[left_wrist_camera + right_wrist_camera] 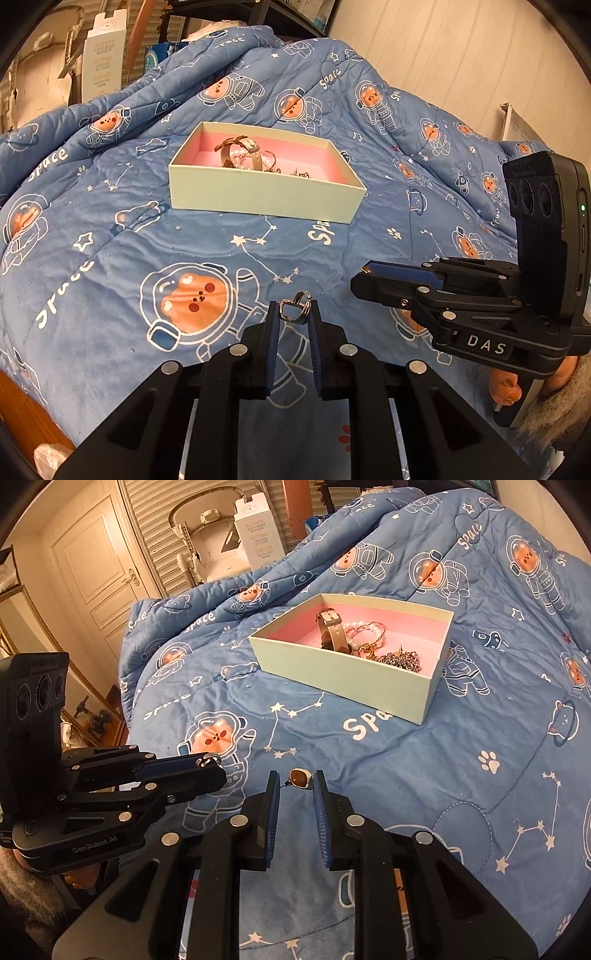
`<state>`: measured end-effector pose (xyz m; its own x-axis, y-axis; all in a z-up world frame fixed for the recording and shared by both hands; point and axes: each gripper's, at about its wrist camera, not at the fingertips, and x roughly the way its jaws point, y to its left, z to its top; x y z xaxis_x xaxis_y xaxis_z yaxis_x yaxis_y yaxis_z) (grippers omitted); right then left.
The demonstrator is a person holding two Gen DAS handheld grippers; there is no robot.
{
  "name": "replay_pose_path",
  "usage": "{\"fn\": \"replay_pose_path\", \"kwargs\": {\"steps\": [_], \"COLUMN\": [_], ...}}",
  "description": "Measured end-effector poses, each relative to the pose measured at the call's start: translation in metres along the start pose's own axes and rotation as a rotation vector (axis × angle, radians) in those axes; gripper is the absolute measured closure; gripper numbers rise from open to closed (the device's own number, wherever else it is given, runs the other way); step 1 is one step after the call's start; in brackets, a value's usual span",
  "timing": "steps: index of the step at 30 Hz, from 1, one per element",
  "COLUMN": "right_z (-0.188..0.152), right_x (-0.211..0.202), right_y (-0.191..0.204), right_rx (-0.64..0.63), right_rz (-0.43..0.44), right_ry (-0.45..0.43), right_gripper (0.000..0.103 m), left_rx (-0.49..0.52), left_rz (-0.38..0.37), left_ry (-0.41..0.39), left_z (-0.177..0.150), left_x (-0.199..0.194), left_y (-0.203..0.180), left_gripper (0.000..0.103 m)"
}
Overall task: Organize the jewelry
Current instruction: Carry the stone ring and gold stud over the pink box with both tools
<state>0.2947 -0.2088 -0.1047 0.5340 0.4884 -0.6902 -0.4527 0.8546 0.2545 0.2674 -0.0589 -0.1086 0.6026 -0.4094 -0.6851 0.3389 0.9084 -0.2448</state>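
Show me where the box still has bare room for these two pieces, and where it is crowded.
Inside the box, bare pink lining shows along the far wall and far-right corner, behind the pearl bracelet. Crowded: the near side, from the watch to the chain. The left gripper holds a silver ring; the right gripper holds a brown-stone earring.

Bed covered by blue quilt (406, 760), astronaut-bear and "Space" print. Cream panelled door (99, 572) with lever handle far left in right view. Slatted shutter wall (155, 524) beside it, white carton (258, 535) standing at the bed's far edge. Beige ribbed wall (461, 55) along the other side. Gilt frame (92, 698) low left. Warm indoor light.
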Motion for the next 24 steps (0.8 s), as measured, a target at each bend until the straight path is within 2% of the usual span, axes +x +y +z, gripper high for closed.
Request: {"fn": "replay_pose_path", "kwargs": {"steps": [13,24], "right_z": [0.037,0.084], "right_x": [-0.006,0.009], "right_y": [-0.012,-0.036], "right_rx": [-0.036,-0.071], "right_rz": [-0.012,-0.059], "right_ry": [-0.045,-0.049], "right_gripper": [0.084,0.084], "left_rx": [0.051,0.084], "left_rz": [-0.012,-0.013], "left_ry": [-0.03,-0.02], "left_z": [0.041,0.088], "left_x": [0.006,0.033], "left_y": [-0.001,0.006], "left_gripper": [0.088,0.088]}}
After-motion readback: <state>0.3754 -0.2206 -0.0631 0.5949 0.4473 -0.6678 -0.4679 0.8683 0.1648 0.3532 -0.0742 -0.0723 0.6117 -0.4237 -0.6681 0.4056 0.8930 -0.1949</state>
